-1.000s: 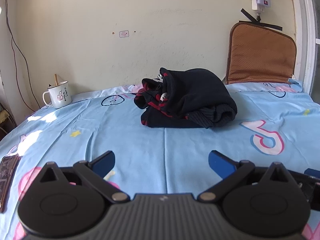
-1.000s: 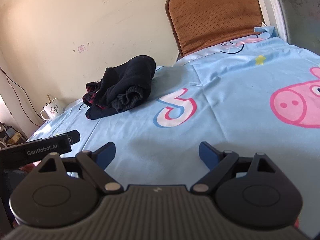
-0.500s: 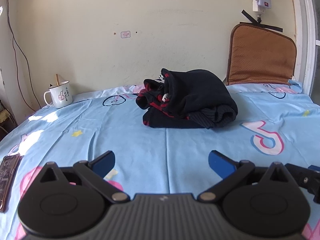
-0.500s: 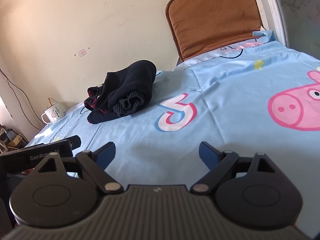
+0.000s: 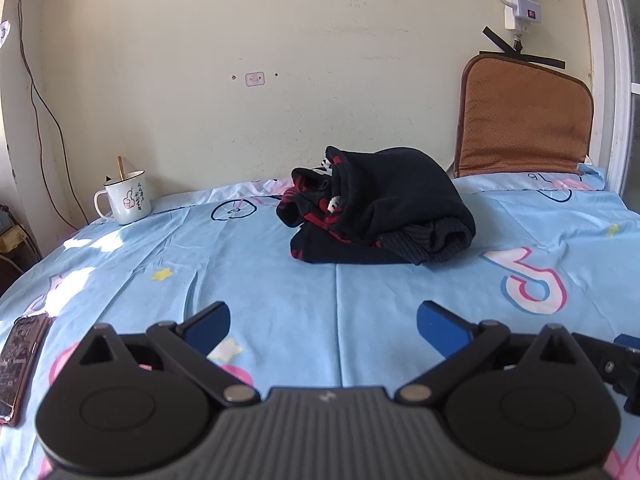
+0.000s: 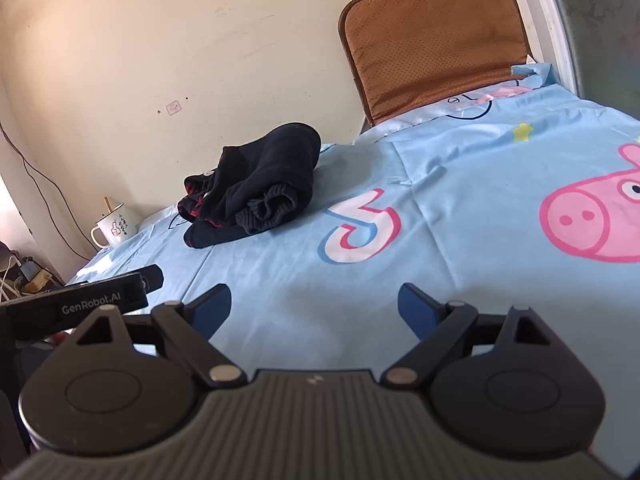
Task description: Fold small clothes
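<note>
A bundled black-and-red garment (image 5: 380, 208) lies at the centre of the frame on a blue cartoon-print sheet (image 5: 260, 280). The left gripper (image 5: 323, 322) hovers at the bottom, jaws spread, empty. A white mug (image 5: 125, 198) stands at mid-left, a phone (image 5: 20, 360) at the lower left edge.
</note>
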